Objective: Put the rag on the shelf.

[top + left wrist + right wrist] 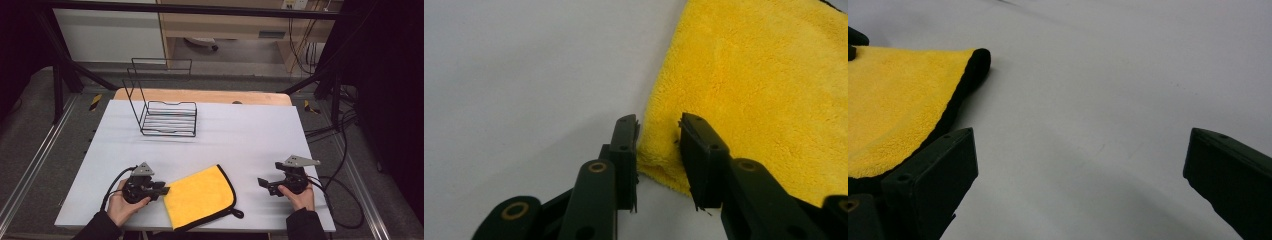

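A yellow cloth (pixel 200 196) with a black hem and a small black loop lies folded near the table's front edge. My left gripper (pixel 166 190) is at the cloth's left corner. In the left gripper view its jaws (pixel 659 132) stand narrow, one on each side of the cloth's (pixel 764 90) bunched corner, and both pads touch the pile. My right gripper (pixel 261 182) rests to the right of the cloth, apart from it. Its jaws (pixel 1078 150) are wide open over bare table, with the cloth's (pixel 893 100) black-hemmed edge to their left.
A black wire rack (pixel 167 117) stands at the back left of the white table (pixel 250 135). Black cables trail from both grippers, the right one looping off the table's right side. A metal frame surrounds the table.
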### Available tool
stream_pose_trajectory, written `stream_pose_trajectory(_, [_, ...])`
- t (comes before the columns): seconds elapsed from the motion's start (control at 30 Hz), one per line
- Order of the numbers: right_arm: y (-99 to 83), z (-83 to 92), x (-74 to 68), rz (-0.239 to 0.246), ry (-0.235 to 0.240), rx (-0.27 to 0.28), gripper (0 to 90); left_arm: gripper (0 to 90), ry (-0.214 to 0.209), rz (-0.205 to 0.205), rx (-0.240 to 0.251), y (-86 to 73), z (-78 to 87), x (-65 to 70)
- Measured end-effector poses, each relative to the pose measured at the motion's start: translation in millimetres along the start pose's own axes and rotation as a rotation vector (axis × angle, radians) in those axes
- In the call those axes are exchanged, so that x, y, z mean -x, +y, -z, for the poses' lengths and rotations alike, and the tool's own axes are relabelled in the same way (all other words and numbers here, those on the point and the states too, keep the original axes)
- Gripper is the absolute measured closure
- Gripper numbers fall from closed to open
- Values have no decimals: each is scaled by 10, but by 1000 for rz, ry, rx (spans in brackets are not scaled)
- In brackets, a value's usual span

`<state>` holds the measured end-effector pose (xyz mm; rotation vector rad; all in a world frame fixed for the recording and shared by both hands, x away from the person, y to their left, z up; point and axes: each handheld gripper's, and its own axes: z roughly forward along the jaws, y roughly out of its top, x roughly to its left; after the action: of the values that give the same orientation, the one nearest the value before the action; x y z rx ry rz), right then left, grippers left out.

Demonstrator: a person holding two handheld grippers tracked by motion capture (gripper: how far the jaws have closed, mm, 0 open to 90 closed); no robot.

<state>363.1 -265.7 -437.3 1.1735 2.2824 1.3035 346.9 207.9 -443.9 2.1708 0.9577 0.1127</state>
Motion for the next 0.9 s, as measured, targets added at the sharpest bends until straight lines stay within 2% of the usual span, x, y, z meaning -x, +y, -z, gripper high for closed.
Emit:
stream_pose_trajectory(0.17, [0, -3, -2, -2, 3, -1, 16, 738, 5, 26, -11, 9, -9, 19])
stream_pose_trajectory(0.2, [0, -4, -2, -3, 3, -2, 16, 780, 7, 25, -18, 20, -8, 28])
stream_pose_trajectory(0.27, [0, -4, 0, 0, 2, -4, 16, 809, 11, 26, -21, 28, -7, 35])
stream_pose_trajectory(0.47, [1, -3, -2, -1, 2, -5, 17, 837, 21, 5, -49, 100, 11, 52])
stream_pose_trajectory(0.63, [4, -8, -6, -1, 2, -6, 18, 843, 42, -16, -50, 187, 24, 43])
stream_pose_trajectory(0.9, [10, -22, -15, -5, 1, -6, 19, 847, 87, -40, -63, 413, -62, -58])
